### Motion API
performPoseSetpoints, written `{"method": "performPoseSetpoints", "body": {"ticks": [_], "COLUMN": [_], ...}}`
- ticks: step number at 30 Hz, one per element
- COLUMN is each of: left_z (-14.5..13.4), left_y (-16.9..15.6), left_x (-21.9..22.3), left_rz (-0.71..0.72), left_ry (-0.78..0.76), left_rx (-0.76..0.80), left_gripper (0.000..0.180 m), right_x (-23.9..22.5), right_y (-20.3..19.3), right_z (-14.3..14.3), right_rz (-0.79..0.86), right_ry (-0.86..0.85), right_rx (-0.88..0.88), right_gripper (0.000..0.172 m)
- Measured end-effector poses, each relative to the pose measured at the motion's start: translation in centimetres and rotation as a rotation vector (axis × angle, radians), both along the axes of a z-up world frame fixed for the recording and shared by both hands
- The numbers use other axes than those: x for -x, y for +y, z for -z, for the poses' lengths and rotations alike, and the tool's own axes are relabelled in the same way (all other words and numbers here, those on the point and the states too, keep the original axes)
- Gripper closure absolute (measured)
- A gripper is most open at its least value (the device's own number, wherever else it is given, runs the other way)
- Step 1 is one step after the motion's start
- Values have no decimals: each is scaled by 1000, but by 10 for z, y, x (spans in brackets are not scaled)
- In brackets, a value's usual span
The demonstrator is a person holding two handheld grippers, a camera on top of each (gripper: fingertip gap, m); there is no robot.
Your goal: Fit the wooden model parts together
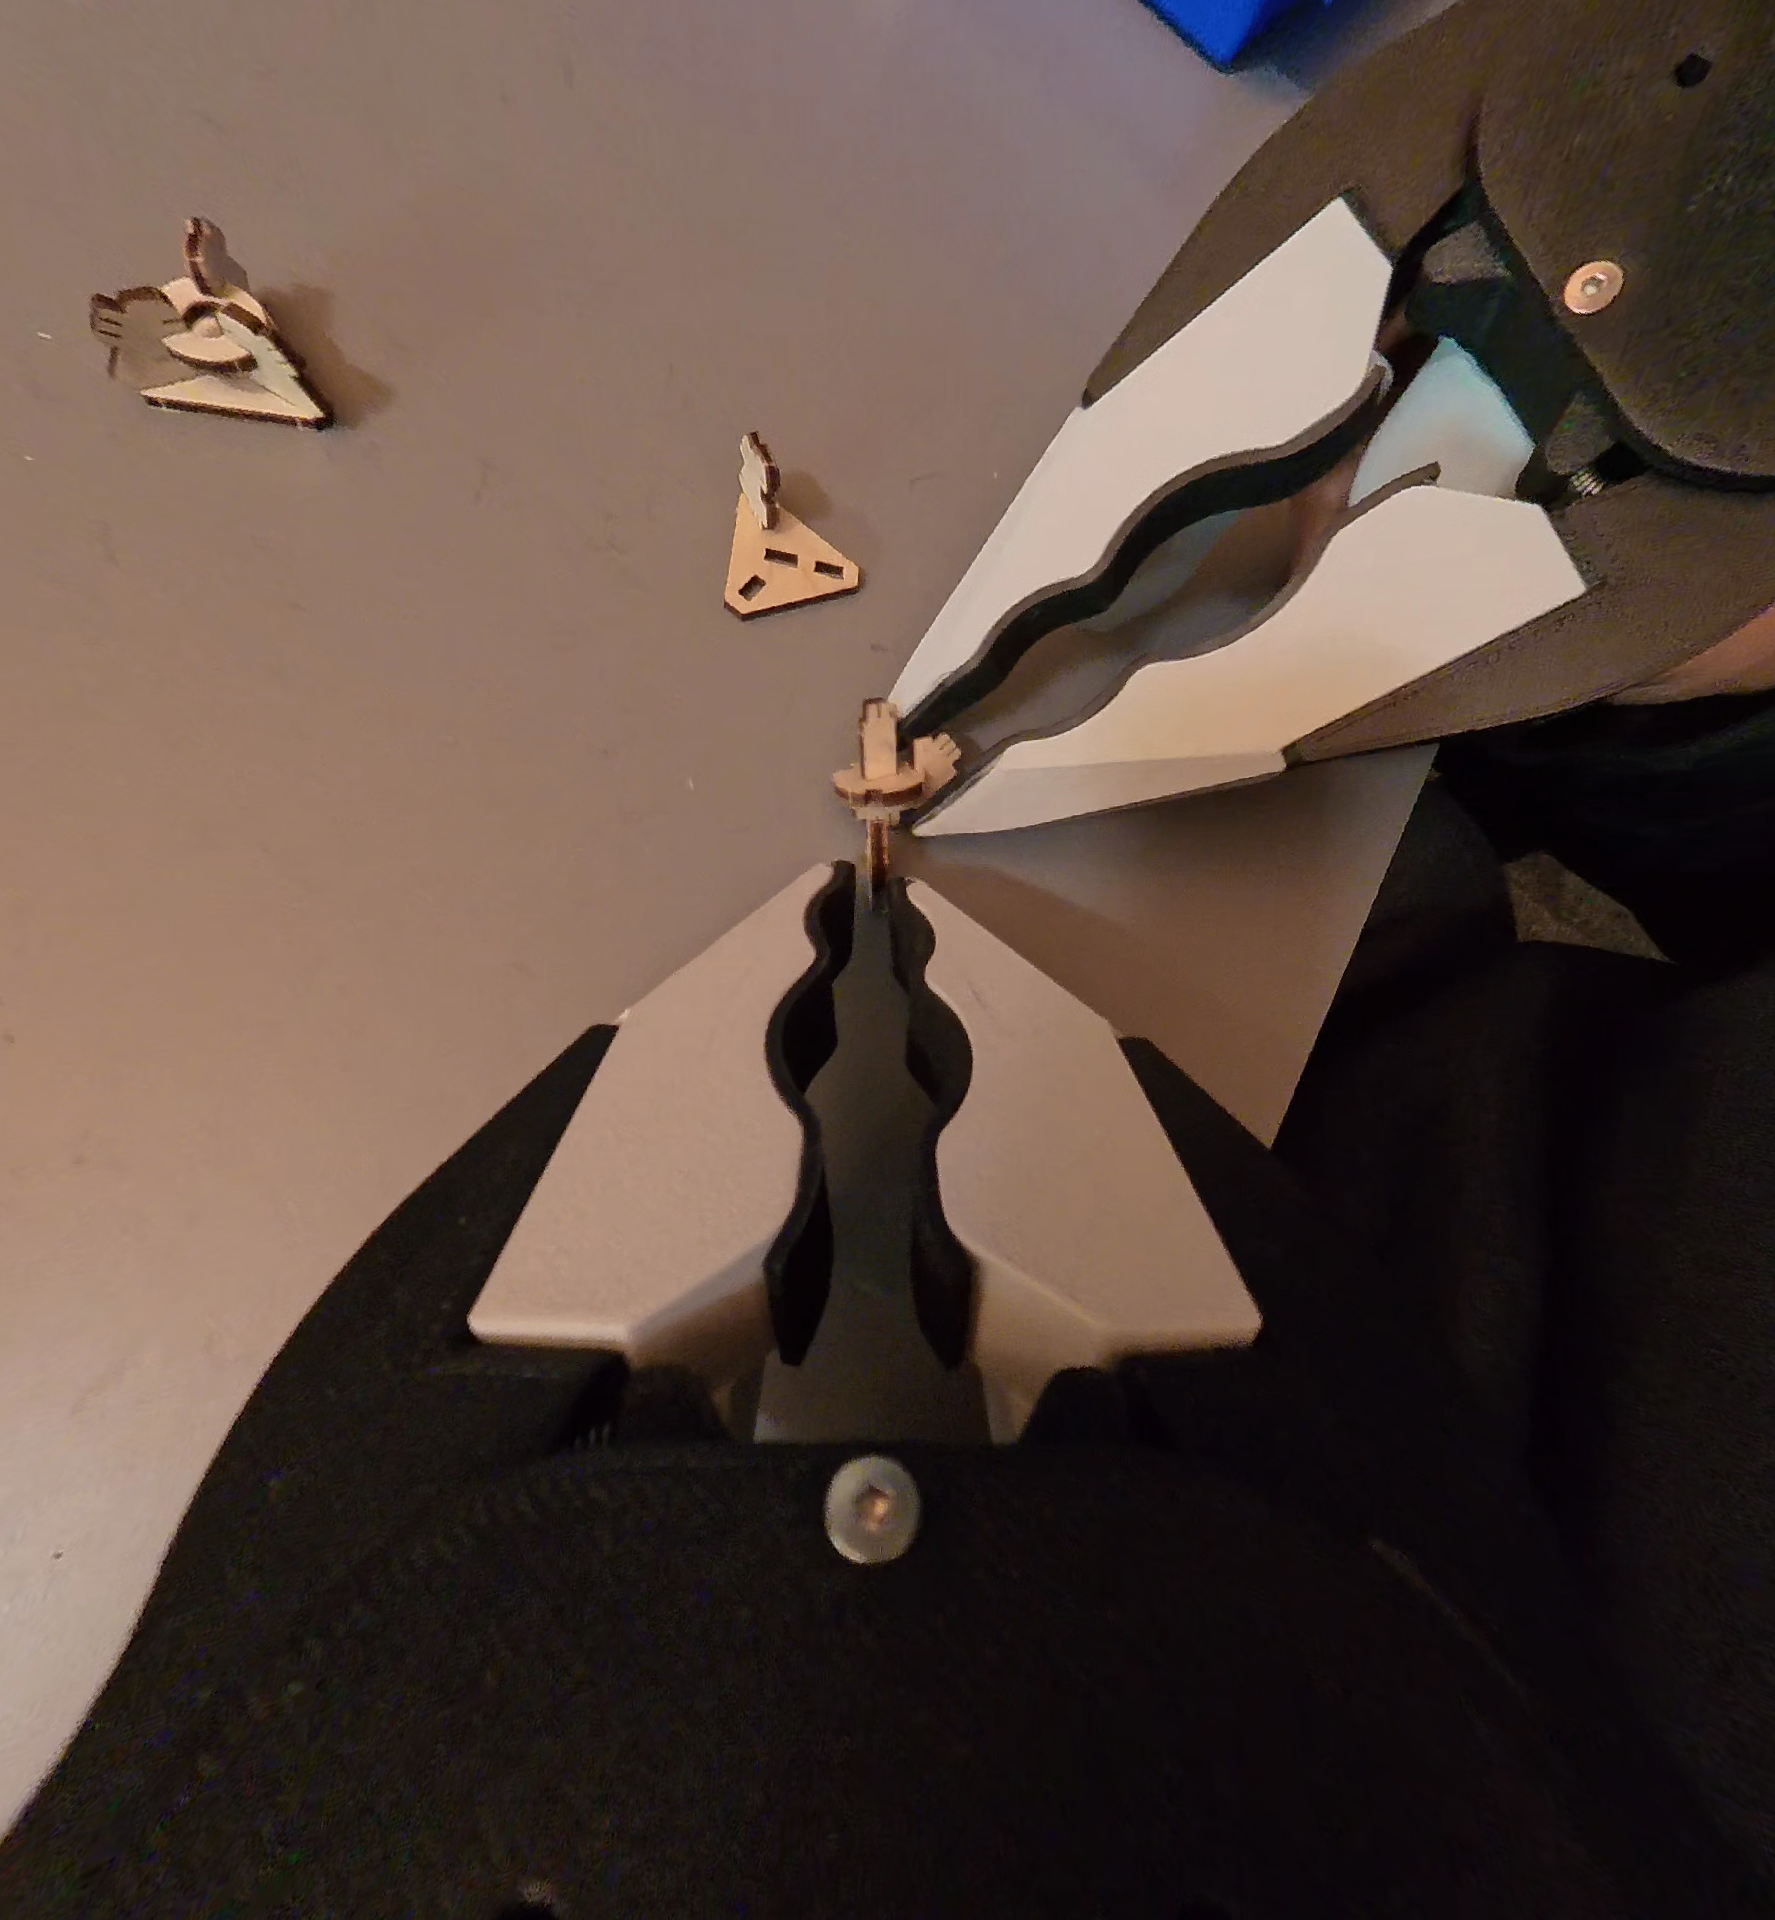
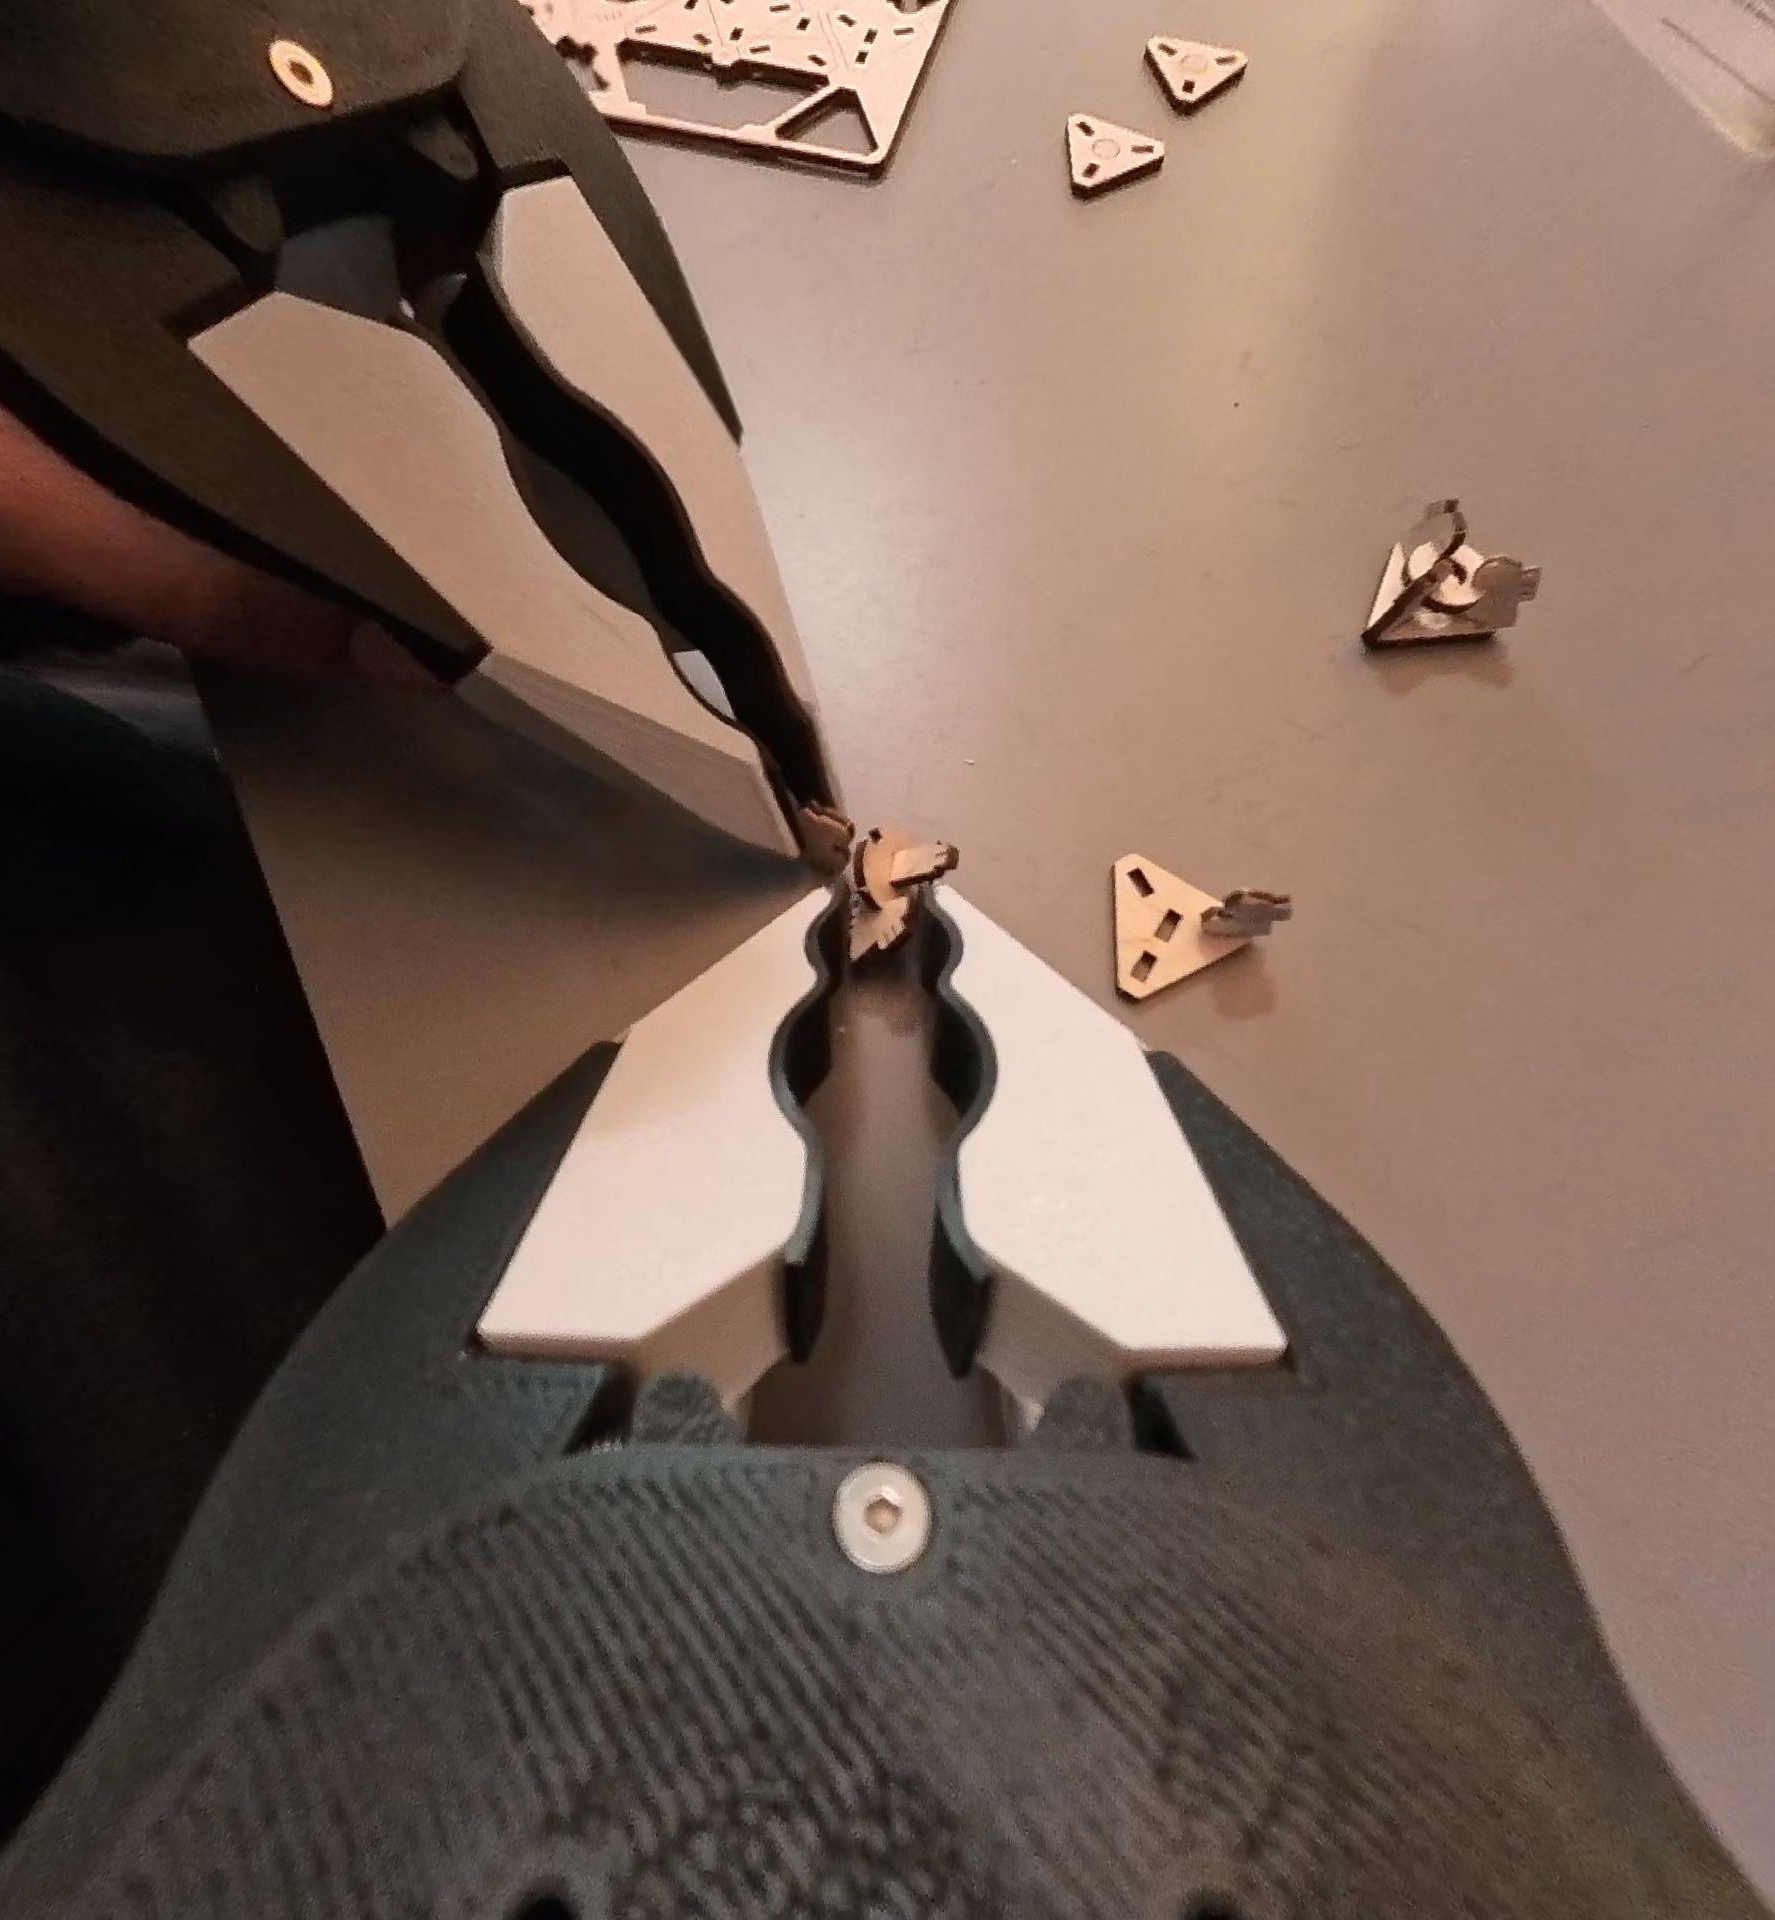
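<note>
- Left tongs [image 1: 875, 883] are pinching the thin wooden tab of a small wooden assembly [image 1: 881, 769], nearly closed, pads pressing on the tab.
- Right tongs [image 2: 888, 920] are closing on the same small wooden assembly [image 2: 888, 883] from the other side; one of its arms is sitting between the tips, narrow gap. Cannot tell if both pads are pressing.
- The assembly is hanging just above the grey table [image 1: 447, 935], near its edge, both tongs meeting tip to tip.
- A wooden triangle with one upright tab [image 1: 784, 551] is lying on the table near the tongs.
- A fuller triangle build [image 1: 208, 332] is sitting farther off.
- Two bare triangles [image 2: 1111, 151] and a cut-out wooden sheet [image 2: 758, 73] are lying at the far side.
- No containers are holding parts; a blue object [image 1: 1205, 26] is showing at the top edge only, contents not visible.
</note>
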State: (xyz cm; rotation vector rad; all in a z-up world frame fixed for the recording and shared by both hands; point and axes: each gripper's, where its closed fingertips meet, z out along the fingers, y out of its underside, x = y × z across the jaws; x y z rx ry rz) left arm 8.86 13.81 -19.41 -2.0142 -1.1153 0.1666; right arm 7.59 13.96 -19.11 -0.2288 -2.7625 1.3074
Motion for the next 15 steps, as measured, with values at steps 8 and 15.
{"method": "performPoseSetpoints", "body": {"ticks": [8, 15], "left_z": [-11, -26], "left_y": [-7, -15], "left_x": [9, 13], "left_rz": [-44, -90], "left_ry": [32, 112], "left_rx": [-110, -178], "left_gripper": [180, 180], "right_x": [5, 15], "right_y": [1, 4], "right_z": [1, 0], "right_rz": [20, 38], "right_ry": [129, 266], "right_rx": [-32, -57], "right_gripper": [161, 162]}}
